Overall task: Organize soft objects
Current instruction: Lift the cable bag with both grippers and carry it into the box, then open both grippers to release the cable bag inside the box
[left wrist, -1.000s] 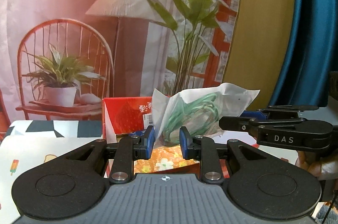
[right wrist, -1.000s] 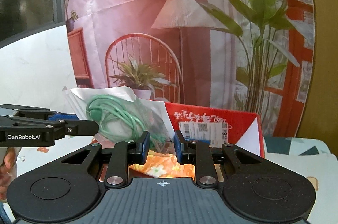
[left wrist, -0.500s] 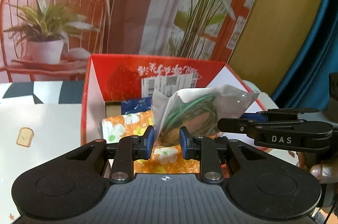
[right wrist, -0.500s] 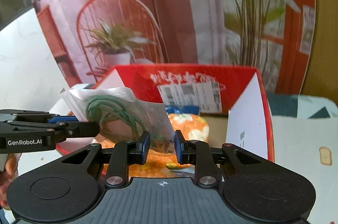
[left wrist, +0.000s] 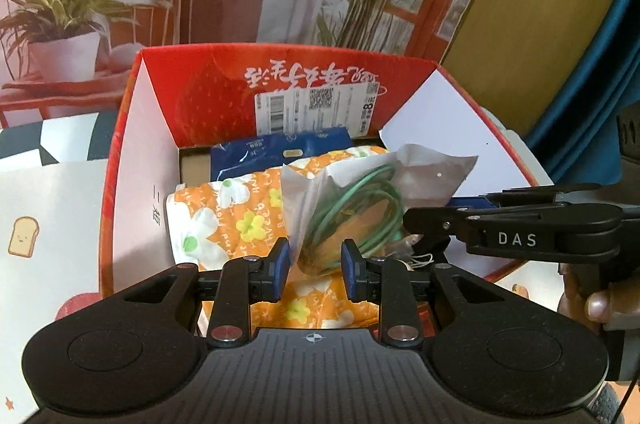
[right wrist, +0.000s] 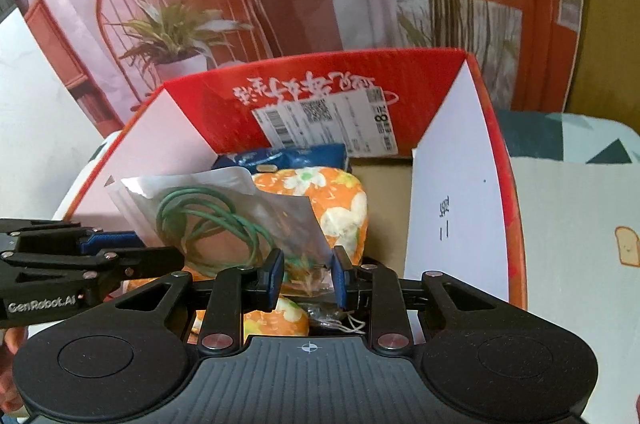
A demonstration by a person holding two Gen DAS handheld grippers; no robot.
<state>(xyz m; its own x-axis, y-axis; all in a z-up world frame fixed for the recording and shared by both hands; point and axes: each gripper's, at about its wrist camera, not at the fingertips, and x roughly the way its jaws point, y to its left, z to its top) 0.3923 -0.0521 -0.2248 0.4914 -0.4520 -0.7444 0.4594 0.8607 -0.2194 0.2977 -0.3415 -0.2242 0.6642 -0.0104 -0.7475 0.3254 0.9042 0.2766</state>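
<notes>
- Now both claws hold one clear plastic bag (left wrist: 384,192) with a coil of green cord (left wrist: 356,212) inside, over the open red box (left wrist: 208,84);
- left claw (left wrist: 314,270) is narrowed on the bag's near-left corner, its blue pads (left wrist: 280,264) against the plastic;
- right claw (right wrist: 306,278) is narrowed on the bag's near-right corner, which bunches between its pads; in the left view its black body enters from the right, with a hand (left wrist: 600,308) on its handle;
- the bag hangs tilted above an orange flowered pack (left wrist: 224,220) that lies in the box; whether bag and pack touch I cannot tell;
- a blue pack (left wrist: 280,152) lies farther in, against the box's far wall, below a white shipping label (left wrist: 316,108);
- the box stands on a worktop (left wrist: 48,208) with a pale cover printed with a small toast figure;
- behind the box hangs a printed backdrop (right wrist: 192,4) showing a chair and potted plants.
</notes>
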